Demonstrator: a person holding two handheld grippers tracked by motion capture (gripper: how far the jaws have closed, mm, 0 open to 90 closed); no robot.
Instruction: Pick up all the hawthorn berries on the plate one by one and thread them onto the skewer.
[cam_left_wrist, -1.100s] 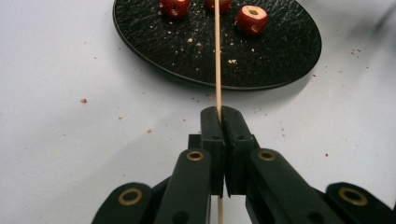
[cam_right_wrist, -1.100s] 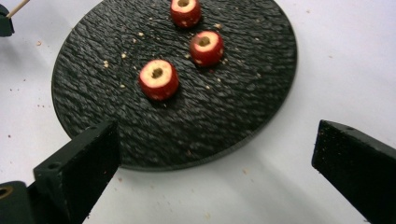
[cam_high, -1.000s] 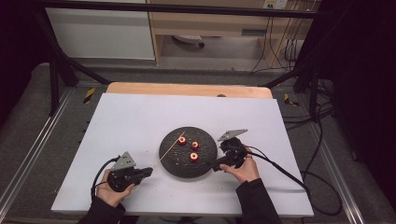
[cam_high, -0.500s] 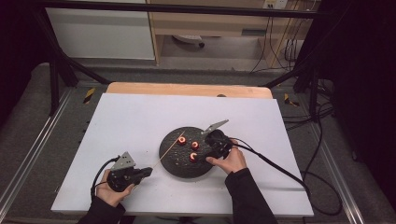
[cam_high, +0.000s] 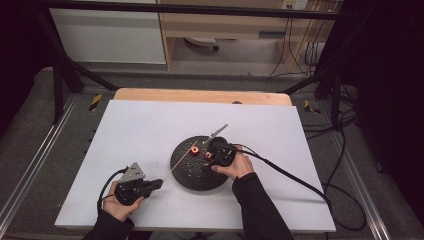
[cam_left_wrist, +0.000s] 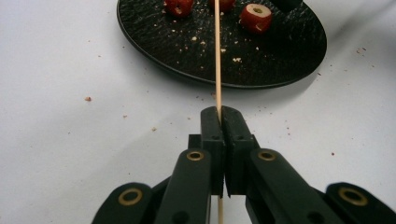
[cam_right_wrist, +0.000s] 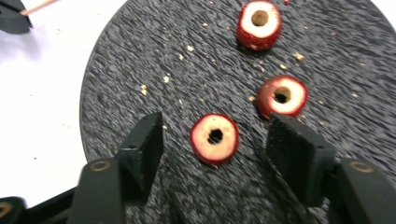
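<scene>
White covers the table (cam_high: 150, 125), with wood along its far edge and grey floor around. We hold a thin stick (cam_left_wrist: 217, 56) tight in our left gripper (cam_left_wrist: 219, 114), near and left. Our right gripper (cam_right_wrist: 215, 140) has been closing around a red fruit ring (cam_right_wrist: 215, 138) on the black plate (cam_right_wrist: 140, 60), not touching.

The right gripper (cam_high: 216, 152) moved from the right edge of the black plate (cam_high: 192, 177) leftward to the frame centre, over the plate. Its jaws were closing and bracketed one cored red fruit piece (cam_right_wrist: 215, 137) without pad contact. The grey plate on top of it swung to point toward the upper right.
</scene>
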